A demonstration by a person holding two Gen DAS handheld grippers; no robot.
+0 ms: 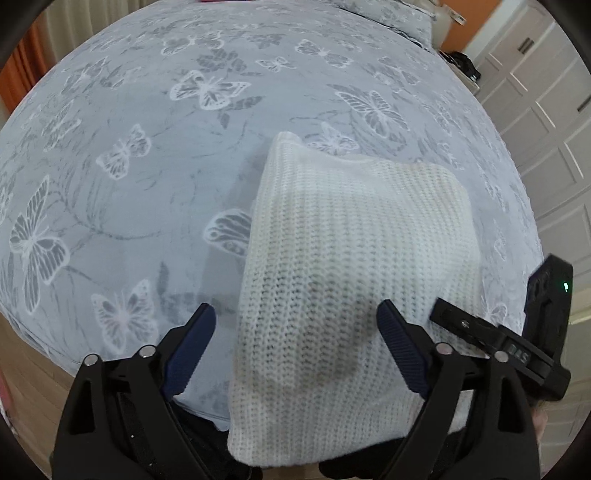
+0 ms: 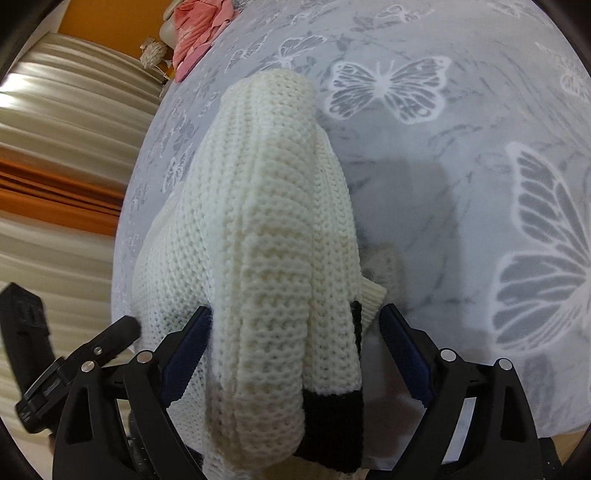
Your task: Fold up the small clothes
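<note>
Your left gripper [image 1: 295, 325] and right gripper [image 2: 293, 325] both stand spread wide around the white sweater [image 1: 354, 280], which lies at the near edge of the bed [image 1: 147, 147]. Butterfly bedding stretches bare beyond it; a pink garment [image 2: 199, 26] sits at the far edge, curtains [image 2: 66, 147] and cupboards [image 1: 546, 122] alongside.

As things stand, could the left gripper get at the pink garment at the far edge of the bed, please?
Probably not without a long reach: the left gripper sits at the near edge with its jaws open around the white knitted sweater, and the pink garment lies across the bed.
</note>
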